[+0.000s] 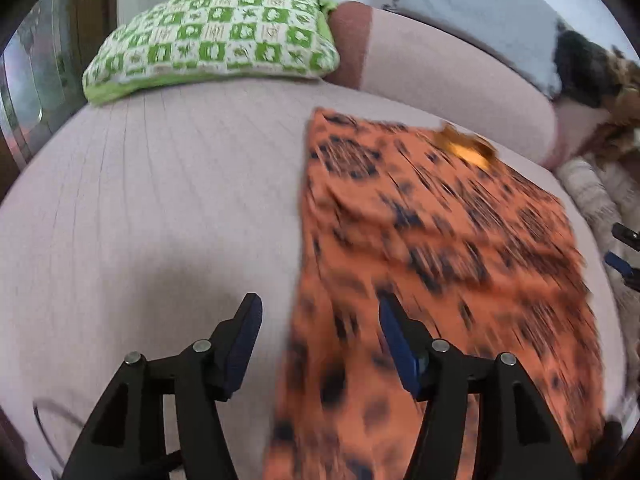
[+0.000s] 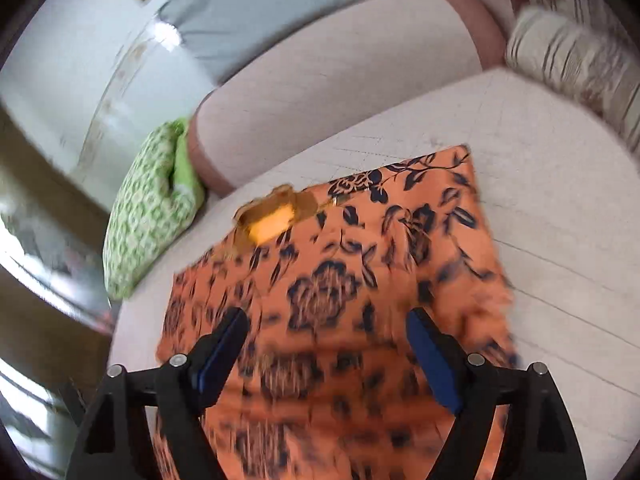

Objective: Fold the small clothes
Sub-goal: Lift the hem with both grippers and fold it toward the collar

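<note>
An orange garment with a dark floral print [image 1: 432,264] lies spread flat on the pale pink sofa seat [image 1: 160,208]. It also shows in the right wrist view [image 2: 332,288]. A yellow label at its neck [image 1: 466,148] lies at the far edge, also seen in the right wrist view [image 2: 274,218]. My left gripper [image 1: 320,320] is open and empty, hovering over the garment's left edge. My right gripper [image 2: 326,334] is open and empty, above the garment's near part. Its fingertips [image 1: 624,254] show at the right edge of the left wrist view.
A green-and-white checked cushion [image 1: 216,36] lies at the far left of the seat [image 2: 148,208]. The sofa backrest [image 1: 448,68] rises behind the garment. A striped beige cushion [image 2: 576,60] sits at the right. A grey cloth [image 1: 480,8] hangs over the backrest.
</note>
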The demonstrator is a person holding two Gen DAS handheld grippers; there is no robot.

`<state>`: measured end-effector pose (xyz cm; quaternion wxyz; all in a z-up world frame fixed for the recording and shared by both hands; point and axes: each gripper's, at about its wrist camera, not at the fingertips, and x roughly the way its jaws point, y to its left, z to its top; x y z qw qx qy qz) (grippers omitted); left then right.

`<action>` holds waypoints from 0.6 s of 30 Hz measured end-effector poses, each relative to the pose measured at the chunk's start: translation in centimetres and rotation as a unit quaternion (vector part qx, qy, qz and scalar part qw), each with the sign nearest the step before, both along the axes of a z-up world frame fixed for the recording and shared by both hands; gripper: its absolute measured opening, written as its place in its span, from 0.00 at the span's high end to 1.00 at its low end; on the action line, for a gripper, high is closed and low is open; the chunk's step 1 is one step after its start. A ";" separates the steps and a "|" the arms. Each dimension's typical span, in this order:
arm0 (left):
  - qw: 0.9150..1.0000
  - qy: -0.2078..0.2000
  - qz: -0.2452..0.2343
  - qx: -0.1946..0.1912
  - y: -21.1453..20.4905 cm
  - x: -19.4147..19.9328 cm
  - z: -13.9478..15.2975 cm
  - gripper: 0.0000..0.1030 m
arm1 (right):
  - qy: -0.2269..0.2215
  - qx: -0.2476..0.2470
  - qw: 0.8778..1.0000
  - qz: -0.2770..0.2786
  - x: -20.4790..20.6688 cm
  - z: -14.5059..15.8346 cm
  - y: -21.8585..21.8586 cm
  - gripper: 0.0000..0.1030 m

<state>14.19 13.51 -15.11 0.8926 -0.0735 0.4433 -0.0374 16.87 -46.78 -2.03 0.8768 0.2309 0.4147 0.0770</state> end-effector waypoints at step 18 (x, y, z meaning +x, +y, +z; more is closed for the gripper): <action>0.998 0.046 -0.043 0.001 -0.8 -12.6 -2.1 0.33 | 0.150 0.026 0.988 0.017 -18.7 -8.2 -5.7 0.40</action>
